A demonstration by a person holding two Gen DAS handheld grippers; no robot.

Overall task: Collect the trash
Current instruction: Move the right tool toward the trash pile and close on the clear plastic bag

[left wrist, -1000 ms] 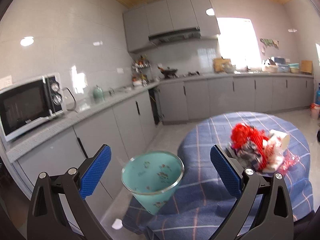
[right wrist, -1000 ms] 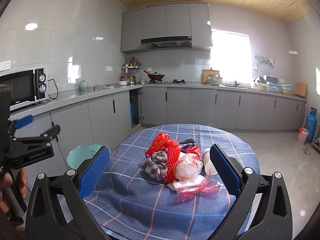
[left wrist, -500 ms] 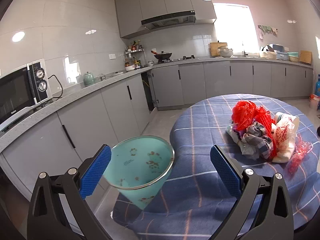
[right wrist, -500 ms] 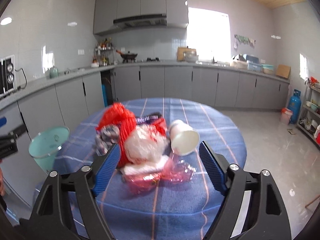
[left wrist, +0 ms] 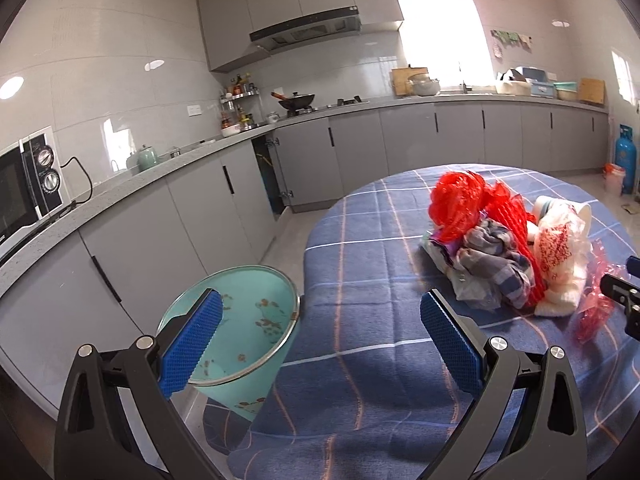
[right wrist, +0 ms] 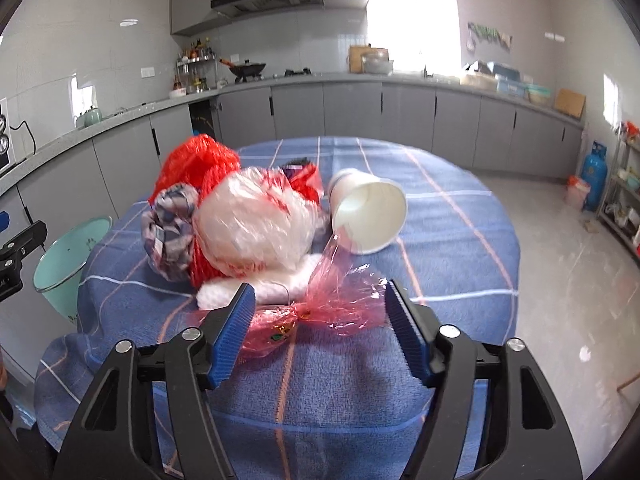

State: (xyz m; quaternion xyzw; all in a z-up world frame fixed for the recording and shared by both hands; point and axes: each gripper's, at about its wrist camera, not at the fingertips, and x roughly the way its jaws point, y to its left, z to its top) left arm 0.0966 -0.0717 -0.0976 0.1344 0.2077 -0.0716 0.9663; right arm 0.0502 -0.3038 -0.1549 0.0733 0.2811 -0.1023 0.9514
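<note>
Left wrist: left gripper (left wrist: 320,334) spread wide, empty; bin (left wrist: 232,336) at 9 o'clock, now behind its left pad. Trash (left wrist: 504,244) at 2 o'clock.

Right wrist: right gripper (right wrist: 320,328) closer, parted, straddling pink wrapper (right wrist: 320,308); cup (right wrist: 368,214) at 12.

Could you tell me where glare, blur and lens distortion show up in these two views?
Left wrist view: the window is blown out white, the counter edge bows from fisheye, and the trash pile is fairly sharp. Right wrist view: the same window glares, and the clear plastic bag and paper cup are motion-smeared.
</note>
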